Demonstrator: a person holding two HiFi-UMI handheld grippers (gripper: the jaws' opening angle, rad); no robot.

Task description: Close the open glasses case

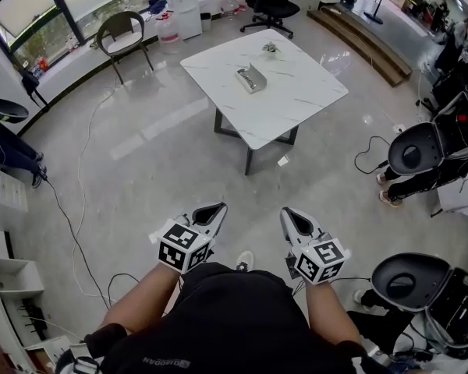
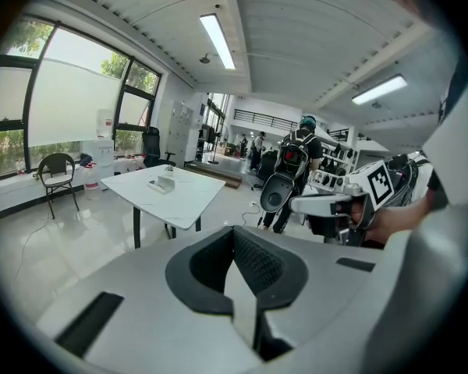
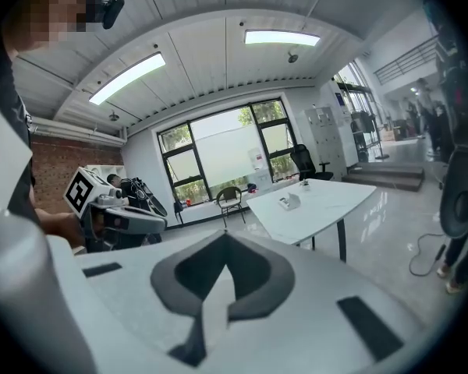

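The open glasses case (image 1: 250, 78) lies near the middle of a white marble table (image 1: 296, 104), far ahead of me; it is grey-white with its lid raised. The same case (image 2: 162, 183) is small on the table in the left gripper view, and the case (image 3: 287, 201) looks just as small in the right gripper view. My left gripper (image 1: 209, 213) and right gripper (image 1: 296, 221) are held low in front of the person's body, well short of the table, both shut with nothing between the jaws. In their own views the left gripper (image 2: 246, 298) and right gripper (image 3: 209, 298) show jaws pressed together.
A small object (image 1: 270, 48) sits at the table's far side. A tan chair (image 1: 125, 33) and a black office chair (image 1: 269, 2) stand beyond. Cables (image 1: 78, 209) trail over the floor at left. Black machines (image 1: 413, 150) stand at right, low steps (image 1: 366, 41) behind.
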